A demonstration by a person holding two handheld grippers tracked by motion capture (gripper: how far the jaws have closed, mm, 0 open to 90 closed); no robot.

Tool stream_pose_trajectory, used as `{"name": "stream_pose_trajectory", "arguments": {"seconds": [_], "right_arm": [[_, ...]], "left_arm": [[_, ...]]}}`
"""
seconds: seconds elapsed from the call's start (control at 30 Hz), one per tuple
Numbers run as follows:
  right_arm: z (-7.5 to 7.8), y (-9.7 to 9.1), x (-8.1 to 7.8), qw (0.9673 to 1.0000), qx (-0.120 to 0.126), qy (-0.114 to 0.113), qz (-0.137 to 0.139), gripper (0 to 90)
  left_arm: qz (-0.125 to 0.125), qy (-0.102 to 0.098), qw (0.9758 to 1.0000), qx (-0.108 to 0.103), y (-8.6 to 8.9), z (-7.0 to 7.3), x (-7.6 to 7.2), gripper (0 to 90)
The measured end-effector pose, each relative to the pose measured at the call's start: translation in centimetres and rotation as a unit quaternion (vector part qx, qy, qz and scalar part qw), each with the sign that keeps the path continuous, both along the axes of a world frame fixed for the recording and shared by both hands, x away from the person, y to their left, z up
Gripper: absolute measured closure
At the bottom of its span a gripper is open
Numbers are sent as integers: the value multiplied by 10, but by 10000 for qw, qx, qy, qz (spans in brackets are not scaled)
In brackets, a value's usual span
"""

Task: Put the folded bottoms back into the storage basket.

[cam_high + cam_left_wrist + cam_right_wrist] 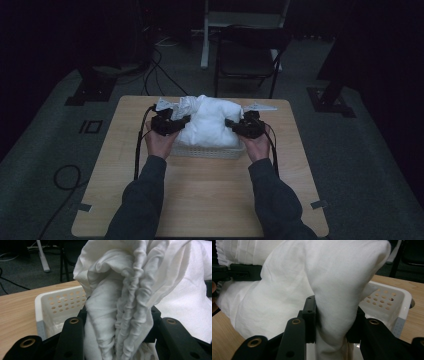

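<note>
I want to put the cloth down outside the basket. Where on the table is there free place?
The wide bare strip of table between the basket and the near edge, though the forearms cross it. Narrower strips lie left and right of the basket. The far edge is crowded by the cloth, held by both grippers.

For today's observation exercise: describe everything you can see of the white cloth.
The white cloth looks like soft, thin, crumpled fabric. It is heaped in a white perforated basket on the wooden table, bulging above the rim. The left claw is shut on a gathered, pleated bunch; the right claw pinches a smoother fold on the opposite side.
</note>
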State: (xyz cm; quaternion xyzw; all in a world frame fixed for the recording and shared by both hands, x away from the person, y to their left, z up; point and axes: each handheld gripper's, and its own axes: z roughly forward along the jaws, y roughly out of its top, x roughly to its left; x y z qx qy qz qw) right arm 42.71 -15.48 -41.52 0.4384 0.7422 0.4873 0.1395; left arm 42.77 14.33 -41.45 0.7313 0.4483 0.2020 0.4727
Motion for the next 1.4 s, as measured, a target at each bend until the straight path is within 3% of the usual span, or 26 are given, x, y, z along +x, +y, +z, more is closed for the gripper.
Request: {"name": "stream_pose_trajectory", "arguments": {"seconds": [0.13,0.87,1.4], "right_arm": [[-2,-2,4,10000,7,29,-67,678],[-10,7,22,9996,-74,180,-212,678],[-32,14,37,9981,-230,430,-367,677]], "left_arm": [[0,25,10000,90,-3,-2,6,573],[213,163,9995,155,-4,-13,23,572],[388,397,9973,479,-11,-33,35,572]]}}
